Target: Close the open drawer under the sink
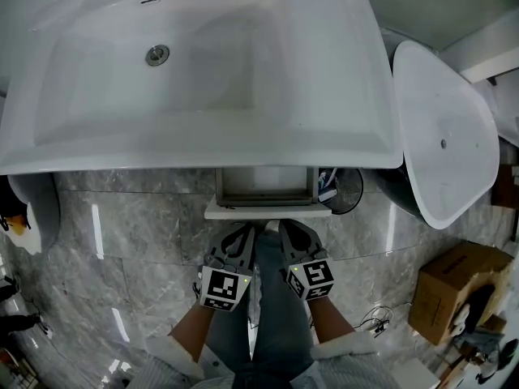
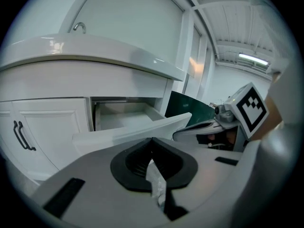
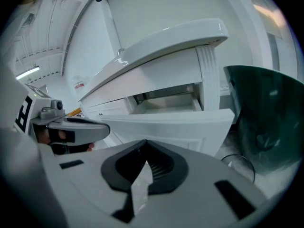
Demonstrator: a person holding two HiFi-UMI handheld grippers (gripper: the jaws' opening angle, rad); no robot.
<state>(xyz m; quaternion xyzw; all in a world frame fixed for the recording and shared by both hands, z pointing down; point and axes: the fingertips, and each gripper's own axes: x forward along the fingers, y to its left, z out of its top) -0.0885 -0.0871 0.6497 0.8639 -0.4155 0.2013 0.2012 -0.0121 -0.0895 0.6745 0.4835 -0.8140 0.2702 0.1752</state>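
Drawer (image 1: 268, 211) open under sink (image 1: 203, 79); dark bin (image 1: 353, 193) just beside

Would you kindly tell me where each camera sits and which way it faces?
Head view: on the person's head, facing steeply down at sink, open drawer, left gripper, right gripper, forearms, legs.
Left gripper view: on the left gripper, facing along its shut jaws at the drawer; right gripper at right.
Right gripper view: on the right gripper, facing along its shut jaws at the drawer; left gripper at left.
All three share the drawer.
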